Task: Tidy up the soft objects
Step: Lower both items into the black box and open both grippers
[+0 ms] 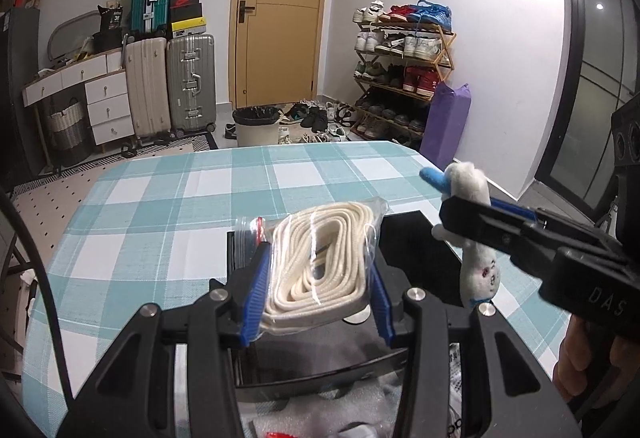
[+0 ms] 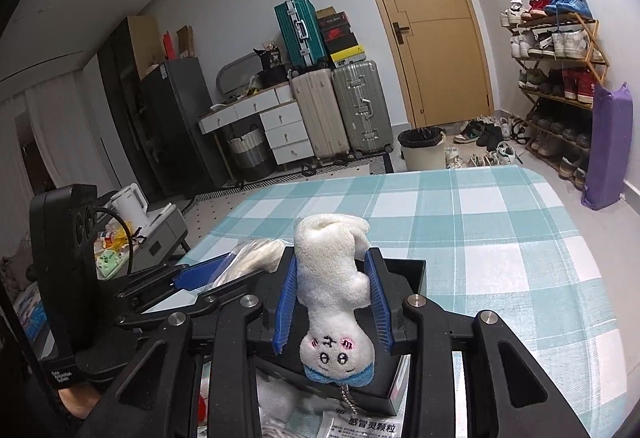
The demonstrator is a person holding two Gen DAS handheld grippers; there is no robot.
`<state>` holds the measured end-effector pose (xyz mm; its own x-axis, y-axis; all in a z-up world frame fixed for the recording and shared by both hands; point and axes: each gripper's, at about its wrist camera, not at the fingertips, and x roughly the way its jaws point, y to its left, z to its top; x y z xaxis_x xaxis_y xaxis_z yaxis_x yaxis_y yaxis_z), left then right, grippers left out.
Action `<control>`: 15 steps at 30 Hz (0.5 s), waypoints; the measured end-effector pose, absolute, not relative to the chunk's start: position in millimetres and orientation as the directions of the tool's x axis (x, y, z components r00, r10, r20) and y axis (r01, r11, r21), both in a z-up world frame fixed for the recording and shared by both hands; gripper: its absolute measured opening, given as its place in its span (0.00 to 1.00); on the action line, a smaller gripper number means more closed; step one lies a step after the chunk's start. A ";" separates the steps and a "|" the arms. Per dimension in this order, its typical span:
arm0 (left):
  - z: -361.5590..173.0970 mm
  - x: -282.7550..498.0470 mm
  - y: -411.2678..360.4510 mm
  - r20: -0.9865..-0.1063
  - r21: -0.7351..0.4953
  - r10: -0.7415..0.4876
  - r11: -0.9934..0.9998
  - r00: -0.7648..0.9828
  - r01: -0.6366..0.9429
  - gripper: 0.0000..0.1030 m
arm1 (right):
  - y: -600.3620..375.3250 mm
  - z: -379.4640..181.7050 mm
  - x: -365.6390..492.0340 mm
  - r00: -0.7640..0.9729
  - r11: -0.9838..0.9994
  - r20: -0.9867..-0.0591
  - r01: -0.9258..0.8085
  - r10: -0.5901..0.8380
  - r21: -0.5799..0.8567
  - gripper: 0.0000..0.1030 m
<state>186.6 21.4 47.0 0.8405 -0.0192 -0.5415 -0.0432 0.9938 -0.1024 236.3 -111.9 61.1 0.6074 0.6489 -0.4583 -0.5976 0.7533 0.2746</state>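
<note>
The bench (image 1: pixel 160 190) wears a teal and white checked cloth and fills the middle of both views. In the left wrist view, the room behind it runs from a white drawer unit (image 1: pixel 100 90) at the left edge, past a woven basket (image 1: pixel 68 126) beneath it, to cream and grey suitcases (image 1: pixel 168 86) with a teal one stacked above. A tan door (image 1: pixel 280 10) stands at top centre, a bin (image 1: pixel 256 126) with a black liner sits at its foot, and a shoe rack (image 1: pixel 404 66) and purple bag (image 1: pixel 446 122) close the right side.

A black box (image 1: pixel 420 250) lies open on the bench, lower centre. Over it the left claw (image 1: pixel 318 288) pinches a clear zip bag of coiled white cord (image 1: pixel 320 262) between its blue pads. At the right of that frame, the right claw (image 2: pixel 332 302) is clamped on a white plush toy (image 2: pixel 332 290), which hangs head down above the same box, seen centre frame in the right wrist view. A printed sachet (image 2: pixel 360 424) lies at the bottom edge.
</note>
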 end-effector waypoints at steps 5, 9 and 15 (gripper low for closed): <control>37.6 193.2 22.8 -0.552 -0.101 -0.009 0.993 0.834 -0.056 0.42 | -106.0 50.8 245.8 0.610 0.766 -0.481 -0.588 0.630 0.258 0.32; 32.4 196.0 22.2 -0.558 -0.091 -0.004 0.994 0.830 -0.056 0.43 | -103.5 47.9 249.7 0.611 0.769 -0.486 -0.590 0.624 0.246 0.33; 28.9 197.8 21.4 -0.572 -0.080 -0.002 0.995 0.820 -0.053 0.43 | -95.1 45.0 253.0 0.609 0.778 -0.514 -0.590 0.605 0.218 0.33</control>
